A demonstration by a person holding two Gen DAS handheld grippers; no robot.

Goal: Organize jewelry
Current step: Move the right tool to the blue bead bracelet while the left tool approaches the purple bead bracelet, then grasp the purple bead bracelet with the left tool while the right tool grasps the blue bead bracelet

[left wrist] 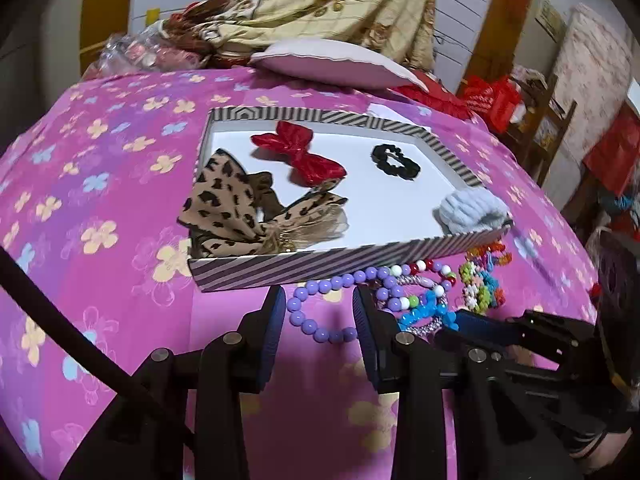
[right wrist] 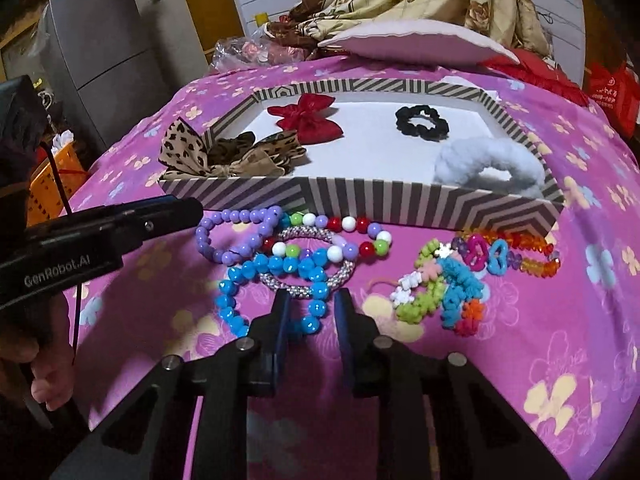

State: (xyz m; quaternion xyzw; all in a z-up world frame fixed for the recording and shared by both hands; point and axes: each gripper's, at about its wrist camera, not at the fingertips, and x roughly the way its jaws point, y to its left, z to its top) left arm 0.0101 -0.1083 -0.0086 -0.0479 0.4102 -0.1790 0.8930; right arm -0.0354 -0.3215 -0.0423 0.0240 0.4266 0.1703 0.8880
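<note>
A striped shallow box [left wrist: 280,268] [right wrist: 400,200] on the pink flowered bed holds a red bow [left wrist: 300,152], a leopard bow [left wrist: 240,208], a black scrunchie [left wrist: 394,160] and a pale blue fluffy scrunchie [left wrist: 472,210]. In front of it lie bead bracelets: purple [left wrist: 316,308] [right wrist: 228,236], blue [right wrist: 276,280], silver [right wrist: 308,264], multicolour [right wrist: 344,236] and flower-shaped ones [right wrist: 448,288]. My left gripper [left wrist: 320,312] is open, its fingers straddling the purple bracelet. My right gripper [right wrist: 312,312] is open just above the blue and silver bracelets.
A white pillow [left wrist: 332,64] and a folded floral blanket [left wrist: 328,0] lie behind the box. A grey cabinet [right wrist: 104,48] and an orange basket [right wrist: 52,176] stand left of the bed. Red bags [left wrist: 492,100] sit to the right.
</note>
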